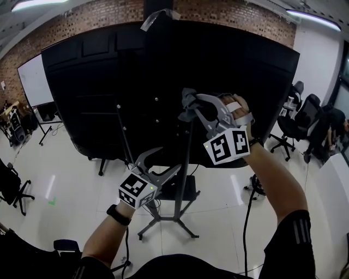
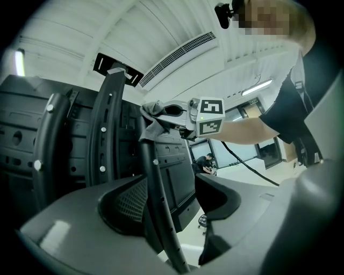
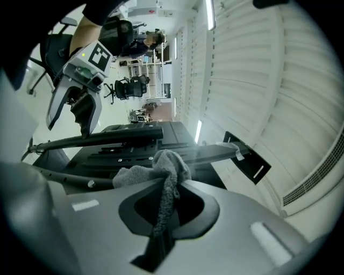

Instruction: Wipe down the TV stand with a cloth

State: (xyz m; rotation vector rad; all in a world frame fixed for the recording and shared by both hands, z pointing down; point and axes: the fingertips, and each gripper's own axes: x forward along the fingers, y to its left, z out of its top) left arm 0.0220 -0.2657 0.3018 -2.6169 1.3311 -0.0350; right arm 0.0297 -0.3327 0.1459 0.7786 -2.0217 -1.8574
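Glossy white floor [image 1: 71,180] is spreading out under the rig, giving me open room to either side. Closest to me, I am seeing the left gripper [image 2: 172,204] with its fingers spread. A thin black upright [image 2: 156,177] of the TV stand is running up between them, lying close against the mesh-faced pad while a gap is showing on the other side. That upright is smooth, dark metal, dotted with small screws and holes. Its splayed legs [image 1: 163,220] are standing on the floor directly below my hands, and a black cable [image 1: 248,218] is trailing down beside them on the right.

Higher up, the right gripper [image 3: 169,209] is pinching a grey cloth [image 3: 161,166]. One fold is being squeezed between the pads while the rest is bunching out in front, soft and nubbly. I am holding the cloth at the upper part of the same upright, just in front of the TV's back.

Behind the uprights, the back of the TV [image 1: 109,92] is filling most of my forward view as a broad matte-black panel, blocking any reach straight ahead. A second, slimmer bar [image 1: 124,136] is slanting up across it on the left.

Farther off, black office chairs [image 1: 297,122] are crowding the right side, with a person [image 1: 332,128] bending near them. Another chair [image 1: 11,188] is sitting at the left edge. A whiteboard [image 1: 35,82] is standing at the far left against a brick wall [image 1: 109,11].
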